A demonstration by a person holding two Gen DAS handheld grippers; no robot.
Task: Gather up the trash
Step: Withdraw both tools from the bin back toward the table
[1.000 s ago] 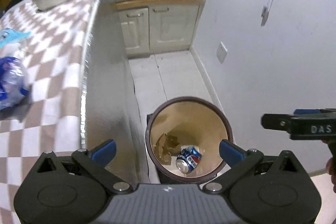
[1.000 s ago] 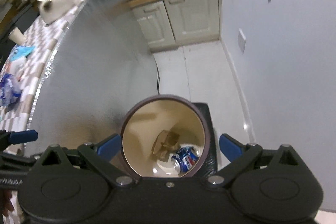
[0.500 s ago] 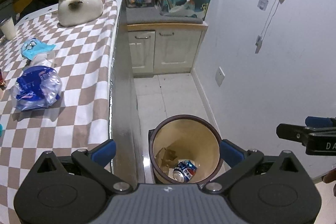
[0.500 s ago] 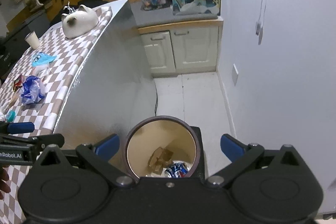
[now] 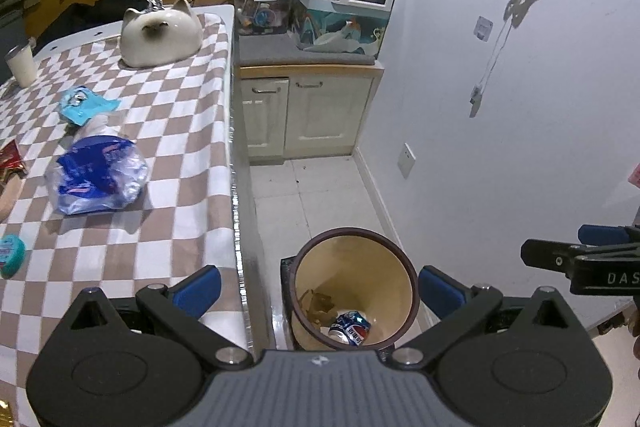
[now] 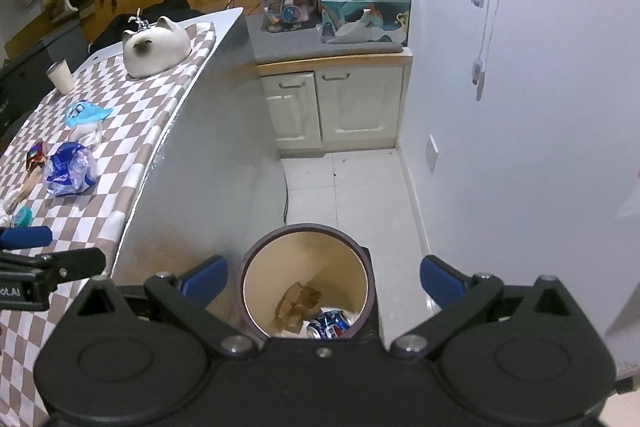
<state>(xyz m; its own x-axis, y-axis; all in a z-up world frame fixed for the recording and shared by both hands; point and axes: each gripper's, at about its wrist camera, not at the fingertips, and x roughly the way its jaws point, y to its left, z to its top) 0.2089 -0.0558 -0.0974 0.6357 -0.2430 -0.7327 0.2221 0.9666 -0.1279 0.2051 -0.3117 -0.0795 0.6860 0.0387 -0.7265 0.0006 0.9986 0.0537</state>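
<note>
A round brown-rimmed trash bin [image 5: 412, 291] [image 6: 362, 259] stands on the floor beside the table. Inside lie a blue soda can [image 5: 354, 327] [image 6: 330, 323] and crumpled brown paper [image 5: 318, 305] [image 6: 298, 301]. My left gripper [image 5: 318, 285] hangs open and empty above the bin and the table edge. Over the bin my right gripper [image 6: 322, 277] is open and empty too. On the checkered table [image 5: 172, 131] [image 6: 132, 131] lie a crumpled blue plastic bag [image 5: 98, 175] [image 6: 68, 169], a light blue wrapper [image 5: 84, 105] [image 6: 86, 113], a red wrapper [image 5: 10, 157] [image 6: 34, 153] and a teal lid [image 5: 10, 255] [image 6: 22, 217].
A cat-shaped ceramic pot [image 5: 160, 35] [image 6: 154, 45] and a paper cup [image 5: 22, 65] [image 6: 60, 77] stand at the table's far end. Cream cabinets [image 5: 304, 115] [image 6: 336, 107] with clutter on top close off the tiled floor [image 5: 312, 195]. A white wall [image 5: 500, 147] runs along the right.
Both grippers have risen and drawn back from the bin, which now looks smaller and lower. More of the table and its trash has come into view. Both stay open.
</note>
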